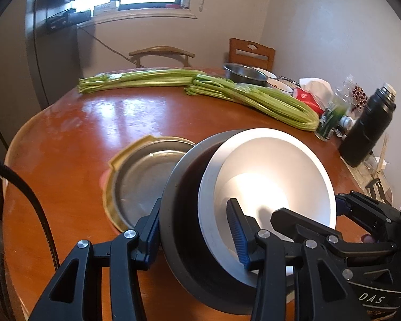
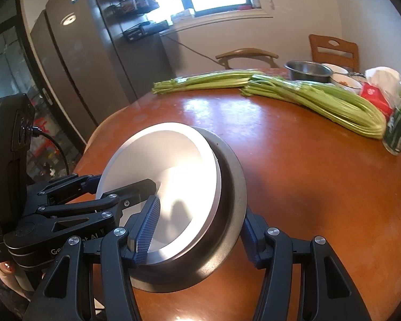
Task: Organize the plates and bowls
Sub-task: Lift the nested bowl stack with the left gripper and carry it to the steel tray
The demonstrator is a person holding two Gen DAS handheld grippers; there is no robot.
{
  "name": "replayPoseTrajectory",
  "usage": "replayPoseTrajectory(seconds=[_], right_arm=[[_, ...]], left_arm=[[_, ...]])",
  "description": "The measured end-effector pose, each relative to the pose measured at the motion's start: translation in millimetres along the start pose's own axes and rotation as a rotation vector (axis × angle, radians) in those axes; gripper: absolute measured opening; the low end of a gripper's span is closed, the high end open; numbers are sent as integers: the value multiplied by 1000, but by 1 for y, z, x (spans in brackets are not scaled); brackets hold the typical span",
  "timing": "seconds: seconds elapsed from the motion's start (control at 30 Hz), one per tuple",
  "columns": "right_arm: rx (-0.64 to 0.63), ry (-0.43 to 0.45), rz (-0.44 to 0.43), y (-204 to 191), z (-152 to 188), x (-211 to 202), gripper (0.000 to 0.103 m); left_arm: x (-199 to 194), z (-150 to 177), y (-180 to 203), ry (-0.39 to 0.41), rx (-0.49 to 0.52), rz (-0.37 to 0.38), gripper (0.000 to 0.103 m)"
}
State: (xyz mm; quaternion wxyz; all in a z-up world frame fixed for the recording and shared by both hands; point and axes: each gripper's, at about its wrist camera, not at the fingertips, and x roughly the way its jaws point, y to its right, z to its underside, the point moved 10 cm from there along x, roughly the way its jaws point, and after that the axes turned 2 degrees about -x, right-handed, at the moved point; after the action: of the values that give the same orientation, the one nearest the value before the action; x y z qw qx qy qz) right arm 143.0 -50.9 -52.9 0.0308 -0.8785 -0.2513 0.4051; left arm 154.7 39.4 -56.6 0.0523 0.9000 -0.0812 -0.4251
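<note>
A white bowl (image 1: 275, 176) sits nested in a dark metal bowl (image 1: 179, 214); the pair is tilted above the brown table (image 1: 93, 123). My left gripper (image 1: 195, 230) is shut on the near rims of both bowls, one finger outside, one inside the white bowl. My right gripper (image 2: 197, 230) is shut on the same stack (image 2: 173, 176) from the other side; it also shows in the left wrist view (image 1: 342, 208). A round metal plate (image 1: 144, 179) on a yellow tray (image 1: 112, 165) lies on the table to the left of the stack.
Two bundles of green celery stalks (image 1: 227, 91) lie across the far table. A steel bowl (image 1: 243, 75) and white dishes stand far right, with a red packet, a green bottle (image 1: 331, 120) and a black flask (image 1: 366, 128). Chairs and a fridge (image 2: 74, 61) stand behind.
</note>
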Motion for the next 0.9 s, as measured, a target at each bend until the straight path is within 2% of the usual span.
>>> replayPoseTrajectory(seconds=[0.43,0.9], right_arm=[[-70,4,-21,-27,-25,23,59],[-76,-18,-65,-36,-45,56,59]], left_arm=[[-2,-22,-38,27,-44,-28,45],[11,-40,-66,24,-84,-49,46]])
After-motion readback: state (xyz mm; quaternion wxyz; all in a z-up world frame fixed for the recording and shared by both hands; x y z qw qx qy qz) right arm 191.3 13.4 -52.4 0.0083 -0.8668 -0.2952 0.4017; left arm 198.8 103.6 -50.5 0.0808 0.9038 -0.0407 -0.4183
